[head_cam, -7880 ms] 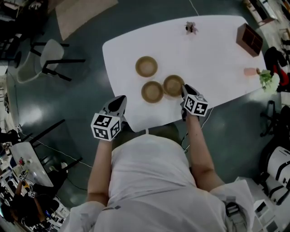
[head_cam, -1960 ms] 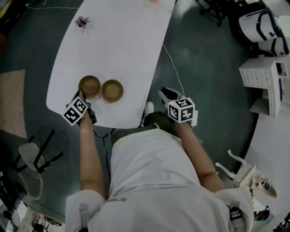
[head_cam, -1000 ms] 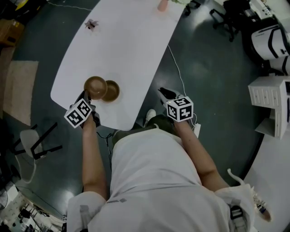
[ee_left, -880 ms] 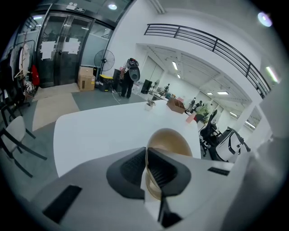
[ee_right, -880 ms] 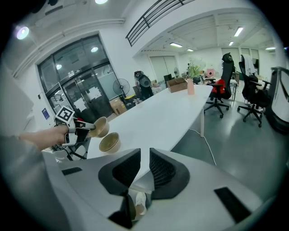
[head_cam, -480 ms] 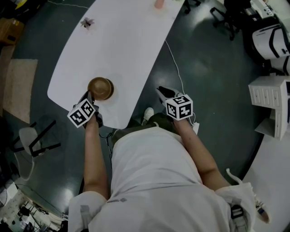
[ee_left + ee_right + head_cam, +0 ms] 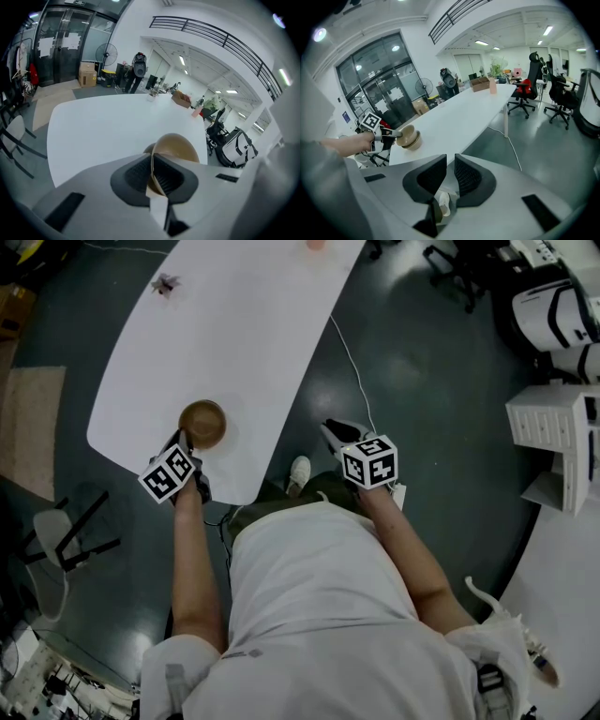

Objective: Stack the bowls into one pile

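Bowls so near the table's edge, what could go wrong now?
1. The left gripper pinches the top bowl only by its thin rim, so it could slip or twist.
2. In the right gripper view that bowl looks tilted on the pile; letting go now might leave it crooked.
3. The pile sits close to the edge of the table, so a nudge could knock it onto the floor.
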`<state>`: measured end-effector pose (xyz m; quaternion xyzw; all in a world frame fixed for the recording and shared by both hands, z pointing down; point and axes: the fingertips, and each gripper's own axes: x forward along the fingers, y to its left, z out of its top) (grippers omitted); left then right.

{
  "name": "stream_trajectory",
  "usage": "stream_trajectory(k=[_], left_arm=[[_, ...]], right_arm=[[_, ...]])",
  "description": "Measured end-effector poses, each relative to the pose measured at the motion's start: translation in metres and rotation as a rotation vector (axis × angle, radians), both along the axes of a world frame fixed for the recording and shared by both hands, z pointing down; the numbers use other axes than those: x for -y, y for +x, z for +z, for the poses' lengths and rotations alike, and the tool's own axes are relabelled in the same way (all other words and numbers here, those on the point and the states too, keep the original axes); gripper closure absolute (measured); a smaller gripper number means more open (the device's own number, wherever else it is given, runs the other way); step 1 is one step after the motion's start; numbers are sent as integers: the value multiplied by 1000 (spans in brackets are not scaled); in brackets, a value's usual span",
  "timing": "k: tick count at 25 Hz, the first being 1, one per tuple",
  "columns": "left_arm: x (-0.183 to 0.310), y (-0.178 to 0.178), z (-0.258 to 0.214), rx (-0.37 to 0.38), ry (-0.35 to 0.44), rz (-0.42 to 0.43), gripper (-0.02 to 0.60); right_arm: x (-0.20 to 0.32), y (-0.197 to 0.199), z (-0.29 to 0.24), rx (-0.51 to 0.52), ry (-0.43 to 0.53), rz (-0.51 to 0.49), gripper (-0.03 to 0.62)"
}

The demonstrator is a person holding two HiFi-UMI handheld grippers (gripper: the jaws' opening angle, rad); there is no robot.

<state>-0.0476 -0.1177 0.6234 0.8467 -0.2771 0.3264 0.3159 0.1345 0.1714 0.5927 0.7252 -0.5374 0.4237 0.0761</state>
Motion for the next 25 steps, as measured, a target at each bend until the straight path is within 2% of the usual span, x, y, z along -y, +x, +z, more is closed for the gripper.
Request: stream_trajectory(k=[7,21,25], left_arm=[[2,2,15,26,-16,9,561],[7,8,18,50,36,41,561],[3,9,16,49,40,55,542]], right_arm=[[-8,-2,3,2,-25,27,533],[-14,-6,6,9,-43,47,533],[-13,-5,4,8,-37,44,533]])
